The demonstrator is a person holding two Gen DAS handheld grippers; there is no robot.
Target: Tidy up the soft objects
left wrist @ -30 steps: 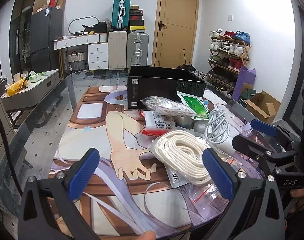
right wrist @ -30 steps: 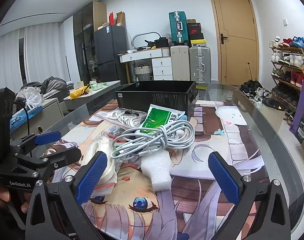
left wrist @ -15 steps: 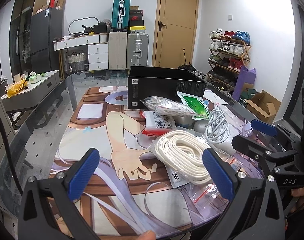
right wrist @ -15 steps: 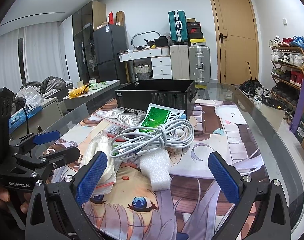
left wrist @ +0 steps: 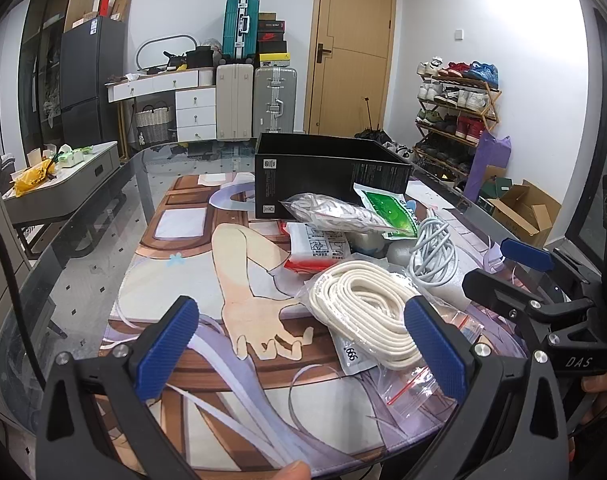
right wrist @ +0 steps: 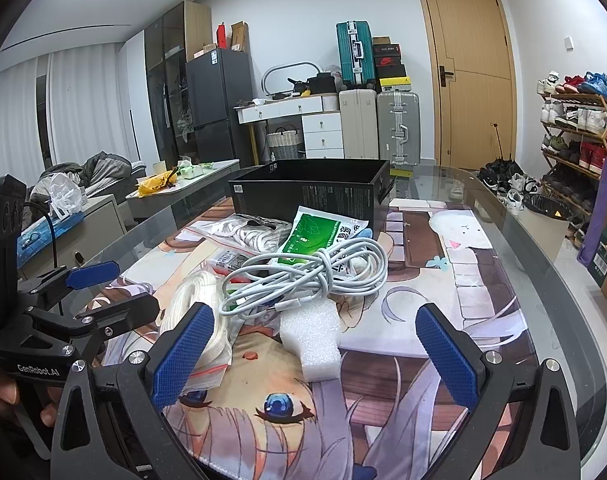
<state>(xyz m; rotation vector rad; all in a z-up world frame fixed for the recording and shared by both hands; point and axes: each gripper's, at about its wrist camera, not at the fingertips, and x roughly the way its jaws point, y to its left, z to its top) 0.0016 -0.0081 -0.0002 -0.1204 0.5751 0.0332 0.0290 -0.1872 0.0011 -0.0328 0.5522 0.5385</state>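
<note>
A pile of soft items lies on the printed mat in front of an open black box (left wrist: 327, 172) (right wrist: 307, 194). It holds a bagged cream rope coil (left wrist: 367, 312) (right wrist: 195, 312), a grey cable bundle (left wrist: 433, 256) (right wrist: 311, 276), a green pouch (left wrist: 389, 210) (right wrist: 319, 236), a bagged white cord (left wrist: 331, 214) (right wrist: 255, 234), a red-and-white packet (left wrist: 319, 248) and a white foam block (right wrist: 313, 340). My left gripper (left wrist: 301, 352) is open and empty, just short of the rope coil. My right gripper (right wrist: 313, 354) is open and empty, its jaws on either side of the foam block.
The glass table (left wrist: 83, 248) has a curved edge close on both sides. A shoe rack (left wrist: 455, 104) and cardboard boxes (left wrist: 519, 208) stand to the right. Suitcases (right wrist: 377, 124), drawers and a low side table (left wrist: 59, 176) lie beyond.
</note>
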